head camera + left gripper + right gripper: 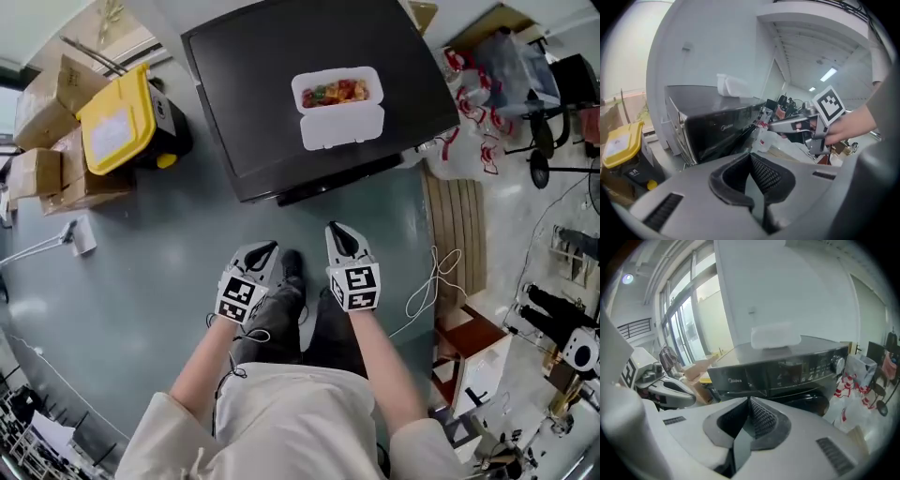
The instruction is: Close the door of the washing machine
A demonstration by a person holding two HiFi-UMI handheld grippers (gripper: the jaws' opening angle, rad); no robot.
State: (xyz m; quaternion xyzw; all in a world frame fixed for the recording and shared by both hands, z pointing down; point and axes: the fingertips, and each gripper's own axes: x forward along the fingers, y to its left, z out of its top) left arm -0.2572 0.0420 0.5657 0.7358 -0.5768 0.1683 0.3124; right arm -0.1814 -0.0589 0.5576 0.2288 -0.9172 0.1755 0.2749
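Washing machine (309, 94) stands ahead of left tool (265, 249) and right tool (339, 233), untouched; both clenched, empty.

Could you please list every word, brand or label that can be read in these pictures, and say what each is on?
"Midea": on the front of the washing machine, in both gripper views.
Control panel: markings too small to read.
Yellow lid: label blurred, unreadable.
White bags: red print unreadable.
Left gripper, right gripper: marker patterns only, no words.
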